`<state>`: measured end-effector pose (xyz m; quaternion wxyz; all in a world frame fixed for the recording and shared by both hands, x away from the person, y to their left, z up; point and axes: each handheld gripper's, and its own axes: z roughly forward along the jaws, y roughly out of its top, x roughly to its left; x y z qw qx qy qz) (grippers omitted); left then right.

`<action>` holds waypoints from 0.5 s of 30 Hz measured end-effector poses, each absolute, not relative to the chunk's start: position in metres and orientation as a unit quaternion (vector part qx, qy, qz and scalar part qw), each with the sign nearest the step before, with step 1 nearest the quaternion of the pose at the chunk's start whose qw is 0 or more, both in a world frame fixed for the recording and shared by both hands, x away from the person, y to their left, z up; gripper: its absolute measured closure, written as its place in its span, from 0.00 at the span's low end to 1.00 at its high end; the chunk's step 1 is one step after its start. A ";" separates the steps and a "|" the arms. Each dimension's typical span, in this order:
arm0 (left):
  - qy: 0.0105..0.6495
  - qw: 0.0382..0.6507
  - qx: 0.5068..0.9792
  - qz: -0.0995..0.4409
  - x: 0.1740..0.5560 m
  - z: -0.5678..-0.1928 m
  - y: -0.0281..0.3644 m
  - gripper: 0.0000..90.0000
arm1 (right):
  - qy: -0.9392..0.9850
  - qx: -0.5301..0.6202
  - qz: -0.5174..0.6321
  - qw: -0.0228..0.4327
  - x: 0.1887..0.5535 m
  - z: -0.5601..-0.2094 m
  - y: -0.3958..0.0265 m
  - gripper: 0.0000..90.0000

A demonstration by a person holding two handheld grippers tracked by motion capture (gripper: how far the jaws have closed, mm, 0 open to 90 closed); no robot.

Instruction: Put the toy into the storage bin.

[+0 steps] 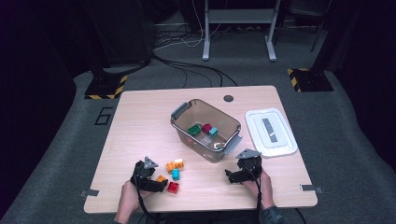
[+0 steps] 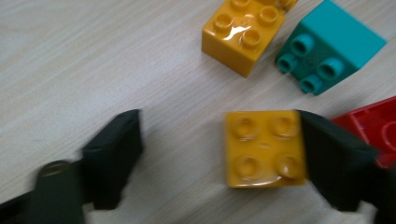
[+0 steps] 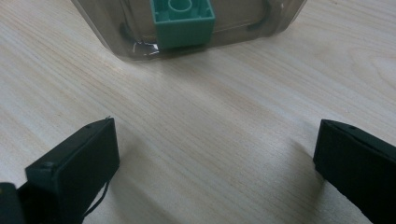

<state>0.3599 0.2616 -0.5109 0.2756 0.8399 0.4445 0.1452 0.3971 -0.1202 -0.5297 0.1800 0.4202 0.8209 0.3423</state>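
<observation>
An orange brick (image 2: 264,149) lies studs-up on the table between the jaws of my left gripper (image 2: 219,140). One jaw touches its side and the other stands well off, so the grip is open. In the high view this gripper (image 1: 156,183) sits at the front left by the orange brick (image 1: 161,178). Close by lie a second orange brick (image 2: 243,32), a teal brick (image 2: 331,46) and a red brick (image 2: 373,128). My right gripper (image 3: 215,140) stands open over bare wood, facing the clear bin (image 3: 116,37).
The clear bin (image 1: 184,112) stands mid-table holding a green brick (image 1: 194,129), a dark red one (image 1: 206,128) and a teal one (image 1: 213,131). Its white lid (image 1: 271,132) lies to the right. The right gripper (image 1: 231,175) rests near the front edge.
</observation>
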 end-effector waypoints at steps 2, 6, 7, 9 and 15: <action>0.442 0.278 0.840 0.145 0.360 -0.509 0.263 0.37 | 0.821 0.420 0.343 0.179 0.397 -0.530 -0.120 0.00; 0.445 0.283 0.837 0.148 0.359 -0.508 0.265 0.58 | 0.821 0.420 0.343 0.179 0.397 -0.530 -0.120 0.00; 0.445 0.284 0.836 0.149 0.359 -0.508 0.265 0.61 | 0.821 0.421 0.343 0.179 0.397 -0.530 -0.120 0.00; 0.445 0.285 0.835 0.150 0.359 -0.508 0.265 0.64 | 0.821 0.421 0.343 0.179 0.397 -0.530 -0.120 0.00; 0.449 0.291 0.832 0.145 0.362 -0.508 0.266 0.65 | 0.819 0.423 0.344 0.178 0.397 -0.530 -0.120 0.00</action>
